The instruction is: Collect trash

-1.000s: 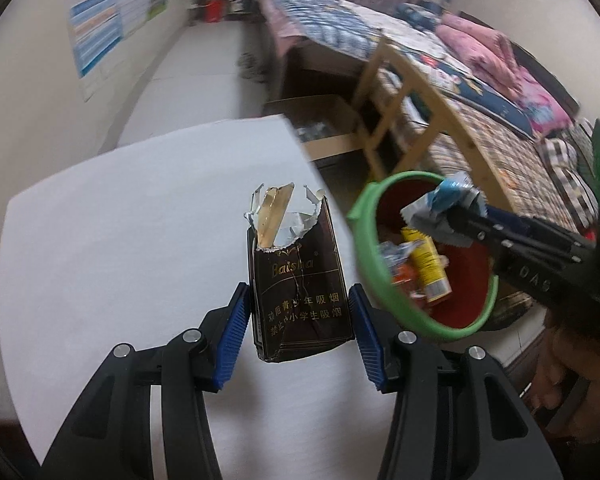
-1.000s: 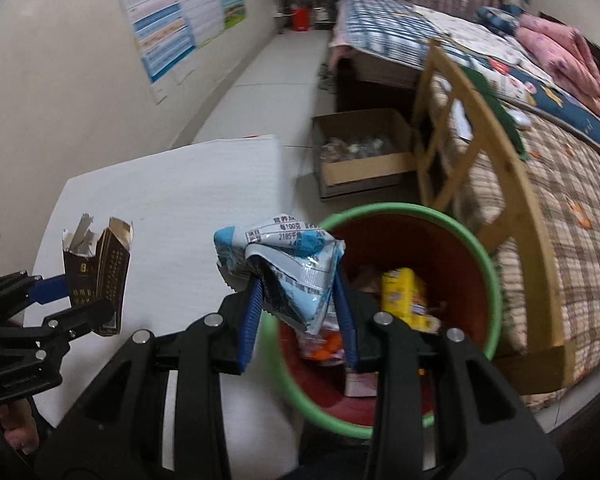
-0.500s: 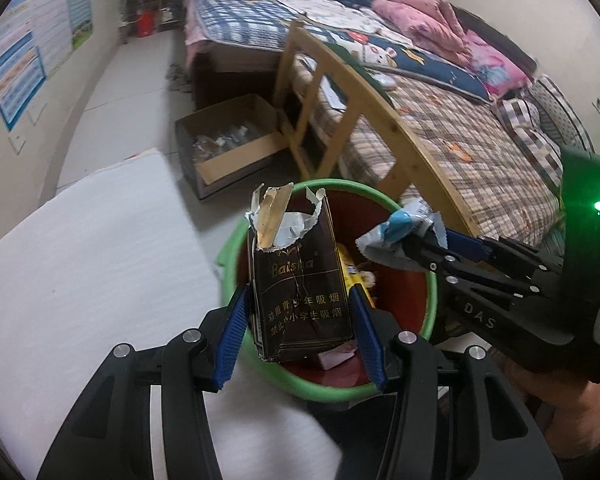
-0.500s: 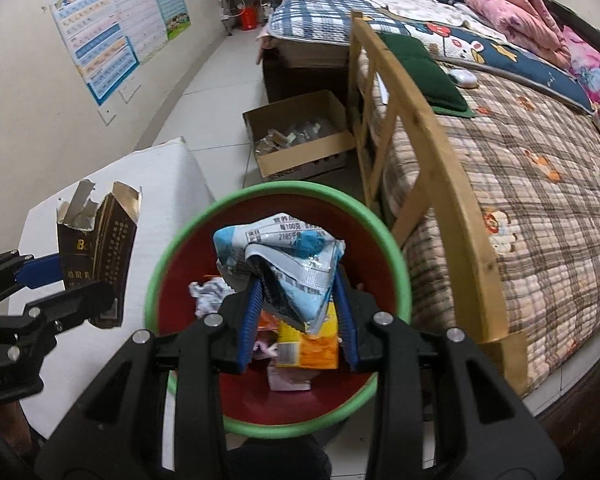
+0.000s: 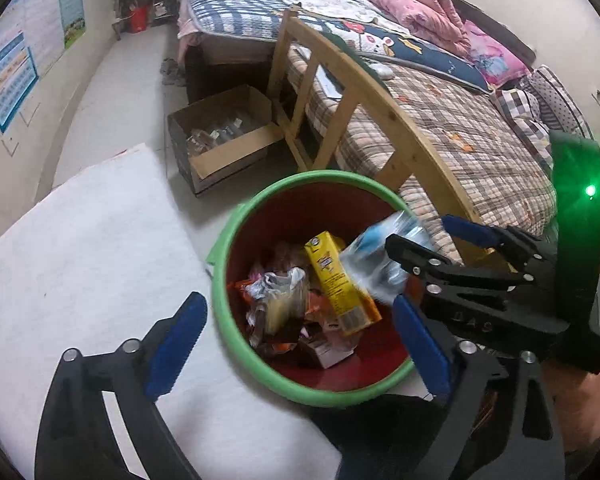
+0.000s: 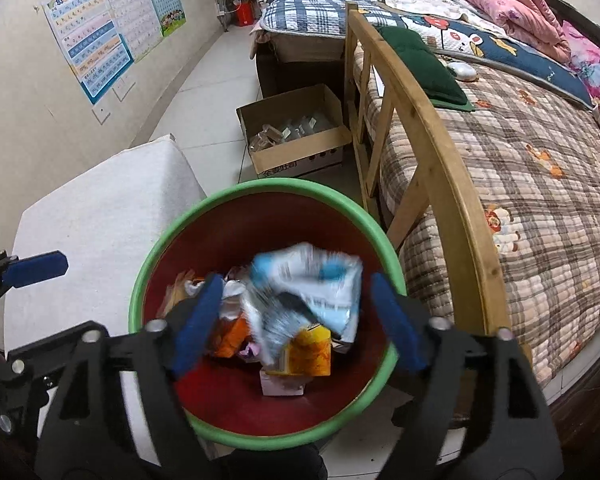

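Note:
A red bin with a green rim [image 5: 320, 178] [image 6: 284, 186] stands on the floor beside the white table, holding several wrappers and a yellow carton [image 5: 336, 280] [image 6: 310, 348]. My left gripper [image 5: 298, 336] hangs over the bin, its jaws opening with nothing between them; the dark cigarette pack is no longer there. My right gripper [image 6: 296, 320] [image 5: 424, 236] is also above the bin, jaws opening. The crumpled blue-and-white wrapper [image 6: 312, 280] [image 5: 380, 256] is blurred and loose between its pads, dropping toward the trash. A left fingertip [image 6: 36, 270] shows at the left edge.
The white table [image 5: 80, 260] [image 6: 100, 216] lies left of the bin. A cardboard box [image 5: 220, 140] [image 6: 296, 136] sits on the floor behind it. A wooden bed frame [image 5: 364, 92] [image 6: 420, 120] runs close along the bin's right side.
Both grippers moved from the table to above the bin, then opened. The dark pack left the left jaws and the blue-and-white wrapper came free of the right pads.

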{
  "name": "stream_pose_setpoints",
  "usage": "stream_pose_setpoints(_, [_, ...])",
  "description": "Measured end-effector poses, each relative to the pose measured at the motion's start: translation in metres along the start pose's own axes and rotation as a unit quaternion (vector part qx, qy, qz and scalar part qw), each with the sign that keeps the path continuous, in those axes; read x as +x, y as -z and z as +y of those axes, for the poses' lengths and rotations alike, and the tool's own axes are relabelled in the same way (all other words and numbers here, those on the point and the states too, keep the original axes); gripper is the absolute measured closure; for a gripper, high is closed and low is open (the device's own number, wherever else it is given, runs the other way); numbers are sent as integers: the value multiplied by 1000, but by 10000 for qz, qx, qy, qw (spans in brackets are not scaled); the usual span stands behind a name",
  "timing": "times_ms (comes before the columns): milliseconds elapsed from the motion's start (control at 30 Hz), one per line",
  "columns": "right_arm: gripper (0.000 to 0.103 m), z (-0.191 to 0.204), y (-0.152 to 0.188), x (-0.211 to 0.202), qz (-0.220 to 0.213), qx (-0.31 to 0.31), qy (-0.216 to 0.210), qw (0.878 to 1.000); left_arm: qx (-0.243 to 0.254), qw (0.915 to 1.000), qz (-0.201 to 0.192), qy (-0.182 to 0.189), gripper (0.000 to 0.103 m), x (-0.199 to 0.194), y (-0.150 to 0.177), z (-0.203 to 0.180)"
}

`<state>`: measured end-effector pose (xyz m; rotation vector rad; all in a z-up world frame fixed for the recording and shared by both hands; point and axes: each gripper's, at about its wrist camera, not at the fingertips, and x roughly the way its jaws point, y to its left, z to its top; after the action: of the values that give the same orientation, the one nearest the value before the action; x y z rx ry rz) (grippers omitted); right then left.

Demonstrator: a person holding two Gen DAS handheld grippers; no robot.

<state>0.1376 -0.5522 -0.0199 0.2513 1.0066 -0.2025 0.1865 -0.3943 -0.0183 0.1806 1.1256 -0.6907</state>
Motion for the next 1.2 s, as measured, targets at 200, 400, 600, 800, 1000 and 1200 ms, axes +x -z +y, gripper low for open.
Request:
stream_pose_setpoints(200, [11,16,0,-12,-142,-123,71,9998,-110,9999,-73,-27,8,-14,14,20])
stream_pose_setpoints(400, [5,48,2,-30,-323,-242,50,9992,-350,9989,-200,-254,8,-43,33,50])
stream_pose_setpoints(600, [5,90,14,-49,-423,-386,-2,9984,-709,9947,-477,-573,8,-84,62,89])
stream_pose_setpoints(800, [5,145,39,-78,-586,-709,-73,9957,-1115,9835,-879,-1122,8,-133,103,129])
stream_pose_setpoints(1000, [5,193,63,-106,-852,-876,-194,9923,-1325,9686,-1301,-1653,8,-177,150,159])
stream_pose_setpoints(1200, [5,233,86,-124,-1068,-974,-382,9888,-1180,9539,-1677,-2191,8,-204,185,169])
